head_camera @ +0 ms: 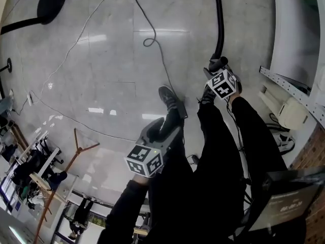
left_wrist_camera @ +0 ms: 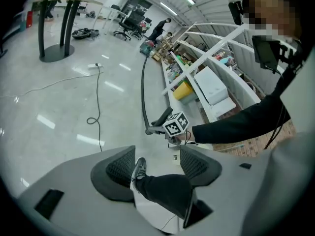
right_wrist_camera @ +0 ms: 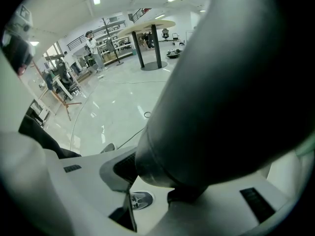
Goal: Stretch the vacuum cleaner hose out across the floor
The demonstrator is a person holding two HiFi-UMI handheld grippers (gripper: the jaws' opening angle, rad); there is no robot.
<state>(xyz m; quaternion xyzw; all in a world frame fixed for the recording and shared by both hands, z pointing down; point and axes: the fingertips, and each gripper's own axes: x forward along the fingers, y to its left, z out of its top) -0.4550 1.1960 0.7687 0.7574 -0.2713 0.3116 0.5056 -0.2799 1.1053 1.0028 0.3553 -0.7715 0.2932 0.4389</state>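
Head view shows the vacuum hose (head_camera: 220,19) as a black tube running almost straight up the picture. It runs from the right gripper (head_camera: 217,65), away from the person, and out past the top edge, so its long axis lies along the white shelving (head_camera: 290,83) at the right. In the left gripper view the hose (left_wrist_camera: 143,90) rises from the right gripper (left_wrist_camera: 151,130) in a shallow curve. It then goes off across the pale floor (left_wrist_camera: 54,107) beside the shelving (left_wrist_camera: 216,48).

The right gripper view is filled by the hose's dark grey end (right_wrist_camera: 221,97), which sits between the jaws of the right gripper (right_wrist_camera: 152,181). The jaws are closed on it and partly spread to take its width. The right arm, in a black sleeve, reaches forward and down, with the marker cube just behind the grip.

The left gripper (head_camera: 161,131) is held closer to the body over the black trouser leg, pointing down and forward. The left gripper view shows the jaws of the left gripper (left_wrist_camera: 157,154) standing wide apart. They hold nothing, and only the leg and a grey shoe (left_wrist_camera: 139,168) show beyond them.

A thin cable (head_camera: 149,42) with a small loop lies on the floor to the left of the hose, apart from it.
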